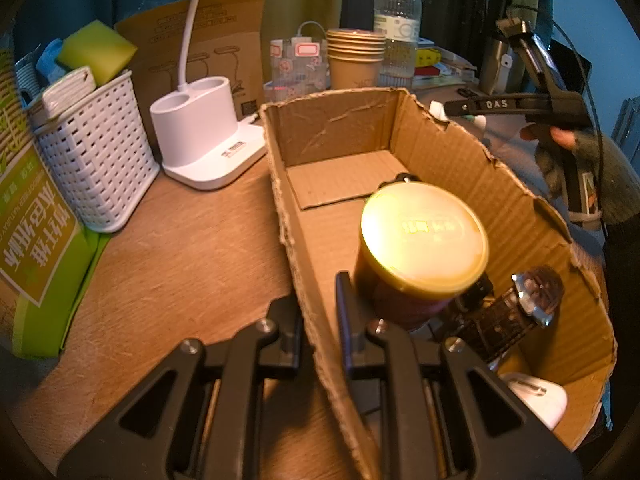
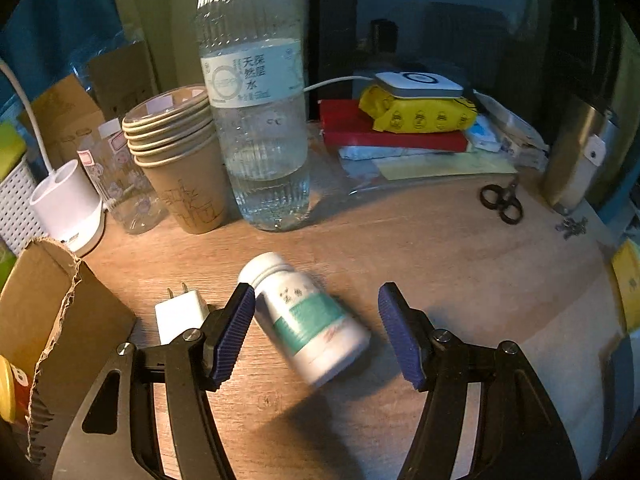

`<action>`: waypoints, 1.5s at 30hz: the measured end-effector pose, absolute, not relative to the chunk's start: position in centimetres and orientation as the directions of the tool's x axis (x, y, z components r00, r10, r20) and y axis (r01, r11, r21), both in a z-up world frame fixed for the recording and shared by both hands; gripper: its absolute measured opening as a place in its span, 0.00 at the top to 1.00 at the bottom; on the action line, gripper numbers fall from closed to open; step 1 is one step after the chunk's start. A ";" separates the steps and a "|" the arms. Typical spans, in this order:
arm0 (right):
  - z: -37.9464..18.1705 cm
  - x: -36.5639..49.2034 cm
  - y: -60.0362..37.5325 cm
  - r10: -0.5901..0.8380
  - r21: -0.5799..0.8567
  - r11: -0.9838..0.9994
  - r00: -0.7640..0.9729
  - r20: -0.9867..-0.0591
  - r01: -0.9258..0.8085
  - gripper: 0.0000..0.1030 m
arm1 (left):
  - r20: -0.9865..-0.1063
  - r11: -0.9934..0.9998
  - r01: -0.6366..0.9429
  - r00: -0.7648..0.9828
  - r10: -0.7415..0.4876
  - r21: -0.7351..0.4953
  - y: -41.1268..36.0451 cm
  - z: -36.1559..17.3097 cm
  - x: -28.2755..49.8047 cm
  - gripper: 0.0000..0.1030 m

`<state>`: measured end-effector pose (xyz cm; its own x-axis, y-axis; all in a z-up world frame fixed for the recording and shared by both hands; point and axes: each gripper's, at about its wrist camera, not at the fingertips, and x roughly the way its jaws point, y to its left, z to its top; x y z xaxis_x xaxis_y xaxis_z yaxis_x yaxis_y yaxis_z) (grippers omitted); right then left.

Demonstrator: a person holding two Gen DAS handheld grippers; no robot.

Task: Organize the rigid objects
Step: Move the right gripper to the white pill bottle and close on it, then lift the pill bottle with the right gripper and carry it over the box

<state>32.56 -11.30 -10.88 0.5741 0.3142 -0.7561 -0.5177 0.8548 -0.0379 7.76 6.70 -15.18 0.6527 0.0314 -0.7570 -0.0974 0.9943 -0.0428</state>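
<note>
Bottle: white plastic pill bottle with green label (image 2: 310,316) lies on its side on the wooden table (image 2: 460,264), lower centre of the right wrist view, between the pads.
Right gripper (image 2: 316,330): jaws wide, not gripping.
Left gripper (image 1: 320,316): pinched narrow on the torn brown cardboard box (image 1: 304,288) wall, lower centre.
Box: yellow-lidded jar (image 1: 424,236), brown-strapped wristwatch (image 1: 520,304) inside.

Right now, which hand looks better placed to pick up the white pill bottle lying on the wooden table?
The right. The right gripper has open jaws straddling the white pill bottle, while the left gripper is clamped on the wall of the torn cardboard box.
</note>
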 end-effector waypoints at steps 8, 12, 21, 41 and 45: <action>-12.6 32.1 -10.5 0.272 -0.062 0.858 0.555 -0.786 -0.509 0.45 | -0.757 0.994 -0.097 0.653 0.032 -0.042 6.7 -15.2 7.8 0.85; -12.6 31.6 -10.4 0.263 -0.076 0.859 0.563 -0.784 -0.506 0.51 | -0.757 0.994 -0.097 0.653 0.032 -0.043 6.7 -15.2 7.8 0.85; -11.2 29.2 -11.3 0.277 -0.075 0.867 0.602 -0.749 -0.493 0.56 | -0.757 0.994 -0.097 0.653 0.032 -0.042 6.7 -15.2 7.8 0.85; -4.0 19.0 -7.2 0.393 -0.167 0.783 0.686 -0.613 -0.599 0.56 | -0.757 0.994 -0.097 0.652 0.031 -0.043 6.7 -15.2 7.8 0.85; -3.8 17.6 -6.3 0.410 -0.175 0.765 0.678 -0.610 -0.620 0.56 | -0.757 0.994 -0.097 0.652 0.031 -0.043 6.8 -15.2 7.8 0.85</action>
